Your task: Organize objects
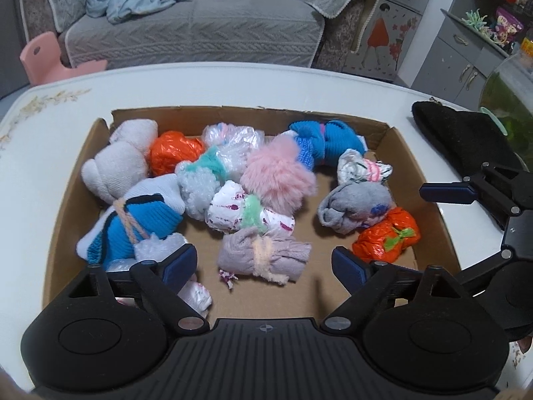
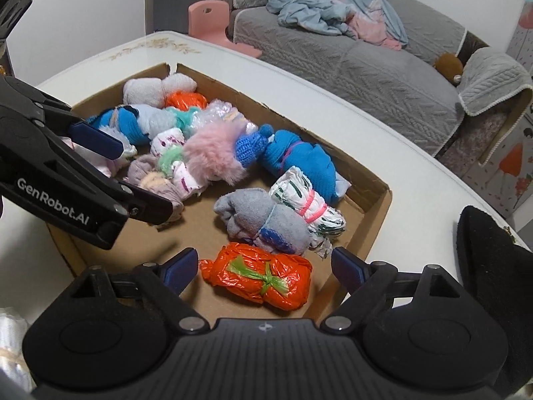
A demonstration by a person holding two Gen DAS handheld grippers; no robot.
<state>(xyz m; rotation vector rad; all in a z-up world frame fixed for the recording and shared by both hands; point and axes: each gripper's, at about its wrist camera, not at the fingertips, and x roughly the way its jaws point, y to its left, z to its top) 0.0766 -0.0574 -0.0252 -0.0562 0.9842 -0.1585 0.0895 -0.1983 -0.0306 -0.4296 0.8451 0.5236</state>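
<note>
Bundles of cloth and plastic fill a shallow cardboard tray (image 1: 413, 153) on the white table (image 1: 233, 83) as I hold both grippers over its near edge. My left gripper (image 1: 265, 265) stands with jaws apart above a lilac roll tied with pale yarn (image 1: 263, 256), touching nothing. My right gripper (image 2: 265, 265) is likewise spread wide either side of an orange plastic bundle with a green tie (image 2: 256, 276), its pads clear of it.
</note>
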